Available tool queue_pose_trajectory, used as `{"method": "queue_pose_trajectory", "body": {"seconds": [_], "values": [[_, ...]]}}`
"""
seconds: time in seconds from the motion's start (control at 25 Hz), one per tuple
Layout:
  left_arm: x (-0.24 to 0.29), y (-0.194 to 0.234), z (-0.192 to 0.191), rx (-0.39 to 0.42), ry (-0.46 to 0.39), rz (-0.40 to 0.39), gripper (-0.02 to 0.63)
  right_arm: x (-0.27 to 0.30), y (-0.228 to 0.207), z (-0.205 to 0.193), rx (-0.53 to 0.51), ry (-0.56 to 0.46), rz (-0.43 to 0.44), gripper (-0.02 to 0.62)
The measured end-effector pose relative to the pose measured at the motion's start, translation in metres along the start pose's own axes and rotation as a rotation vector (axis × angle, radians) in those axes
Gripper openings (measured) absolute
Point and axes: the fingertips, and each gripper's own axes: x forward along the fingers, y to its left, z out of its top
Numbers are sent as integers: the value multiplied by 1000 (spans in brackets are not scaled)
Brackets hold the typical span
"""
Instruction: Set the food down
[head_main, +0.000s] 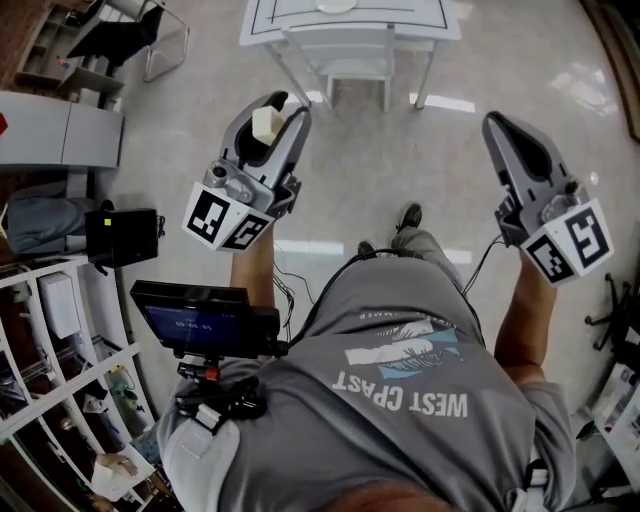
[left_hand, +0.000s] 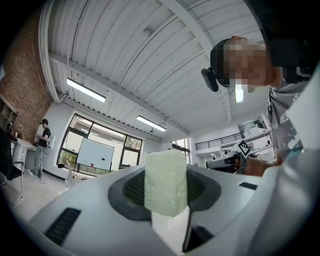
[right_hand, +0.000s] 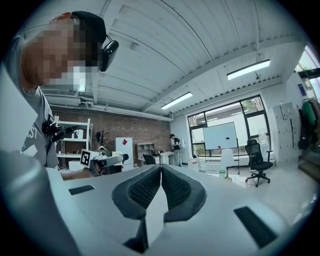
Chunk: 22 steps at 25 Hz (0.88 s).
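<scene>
My left gripper (head_main: 270, 118) is raised at chest height, pointing upward, shut on a pale cream block of food (head_main: 266, 124). In the left gripper view the food block (left_hand: 166, 182) stands between the two dark pads, filling the gap. My right gripper (head_main: 497, 128) is held up on the other side, its pads pressed together with nothing between them; the right gripper view shows the closed right gripper (right_hand: 160, 170). Both point toward the ceiling.
A white table (head_main: 350, 22) stands ahead on the shiny floor, with a white stool (head_main: 356, 72) tucked under it. White shelves (head_main: 60, 340) run along my left, and a black screen (head_main: 192, 318) is mounted at my chest. Another person (left_hand: 43, 146) stands by a far desk.
</scene>
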Motion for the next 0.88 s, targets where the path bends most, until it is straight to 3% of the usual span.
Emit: {"method": "queue_pose_trajectory", "body": {"seconds": [0.52,0.88], "values": [[139,91,-56,11,46,125,150,90,-158,-6,17,30,132,8],[147,93,-65,-8,69,137,150,95,-162,-5,24,38,143,8]]}}
